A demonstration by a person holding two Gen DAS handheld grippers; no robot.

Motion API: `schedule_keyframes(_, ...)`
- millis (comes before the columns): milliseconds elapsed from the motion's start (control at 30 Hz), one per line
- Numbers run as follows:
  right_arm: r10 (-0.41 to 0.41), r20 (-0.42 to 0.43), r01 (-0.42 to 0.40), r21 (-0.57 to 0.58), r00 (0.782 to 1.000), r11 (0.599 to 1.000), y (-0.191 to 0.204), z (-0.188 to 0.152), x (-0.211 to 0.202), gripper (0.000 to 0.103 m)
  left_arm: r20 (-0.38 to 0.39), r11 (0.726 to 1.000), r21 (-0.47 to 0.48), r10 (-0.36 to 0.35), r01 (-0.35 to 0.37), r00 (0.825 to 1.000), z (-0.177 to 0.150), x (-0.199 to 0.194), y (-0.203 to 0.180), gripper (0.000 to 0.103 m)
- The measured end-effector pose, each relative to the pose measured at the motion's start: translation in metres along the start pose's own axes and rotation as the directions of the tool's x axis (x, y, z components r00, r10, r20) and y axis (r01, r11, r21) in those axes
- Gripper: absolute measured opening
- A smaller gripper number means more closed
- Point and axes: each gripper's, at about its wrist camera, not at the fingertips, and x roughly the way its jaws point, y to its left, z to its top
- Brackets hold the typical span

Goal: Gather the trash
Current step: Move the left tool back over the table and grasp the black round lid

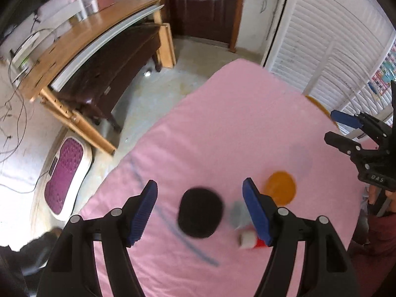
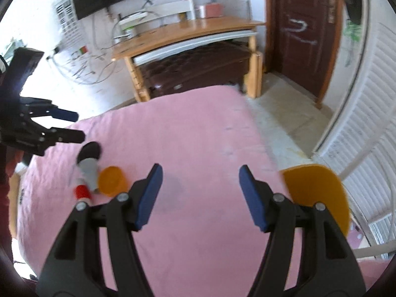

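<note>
Here my left gripper (image 1: 200,212) hangs wide open over the black lid (image 1: 200,212) on the pink bed (image 1: 222,128), likely light, stiff and slick, best pinched across its rim, while my right gripper (image 2: 199,195) is open too.

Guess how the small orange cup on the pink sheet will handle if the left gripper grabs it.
The orange cup looks like thin plastic, so probably light and apt to flex under squeeze. It sits on a soft pink sheet, so a nudge may tip it. The open left gripper seems wide enough.
</note>
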Motion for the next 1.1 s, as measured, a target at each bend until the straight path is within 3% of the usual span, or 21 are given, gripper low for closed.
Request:
schedule_keyframes(267,0.031,-0.042,-0.034,-0.074,0.999,0.997,0.041,-0.004,0.012,0.062,-0.038,1.0,-0.008,-0.02,0.02,0.999,-0.017,0.024,0.007,0.067)
schedule_keyframes(467,0.034,-0.072,-0.042,-0.113,0.997,0.993,0.062,-0.009,0.022,0.062,-0.064,0.999,-0.031,0.018,-0.02,0.998,-0.022,0.046,0.009,0.067)
schedule_keyframes(633,0.039,-0.091,-0.051,-0.139,0.995,0.989,0.071,-0.013,0.029,0.062,-0.042,0.999,-0.018,0.038,-0.038,0.998,-0.026,0.044,0.006,0.067)
schedule_keyframes(733,0.041,-0.104,-0.057,-0.151,0.994,0.987,0.078,-0.013,0.035,0.062,-0.023,0.999,0.0,0.048,-0.048,0.999,-0.029,0.039,-0.003,0.058)
schedule_keyframes(800,0.043,-0.113,-0.06,-0.16,0.993,0.985,0.082,-0.014,0.039,0.062,-0.004,0.999,0.023,0.035,-0.035,0.999,-0.032,0.036,-0.012,0.043)
schedule_keyframes(833,0.042,-0.119,-0.062,-0.167,0.992,0.984,0.083,-0.014,0.042,0.07,0.003,0.999,0.032,0.032,-0.032,0.999,-0.034,0.036,-0.015,0.035)
schedule_keyframes(867,0.038,-0.12,-0.058,-0.172,0.992,0.983,0.084,-0.014,0.044,0.075,0.013,0.997,0.049,0.056,-0.057,0.998,-0.036,0.035,-0.021,0.033)
schedule_keyframes(933,0.033,-0.119,-0.054,-0.177,0.992,0.983,0.087,-0.013,0.047,0.078,0.016,0.996,0.067,0.056,-0.057,0.998,-0.038,0.034,-0.027,0.022)
schedule_keyframes(1100,0.037,-0.129,-0.061,-0.183,0.991,0.981,0.09,-0.011,0.054,0.078,0.026,0.995,0.075,0.071,-0.073,0.997,-0.042,0.03,-0.03,0.02)
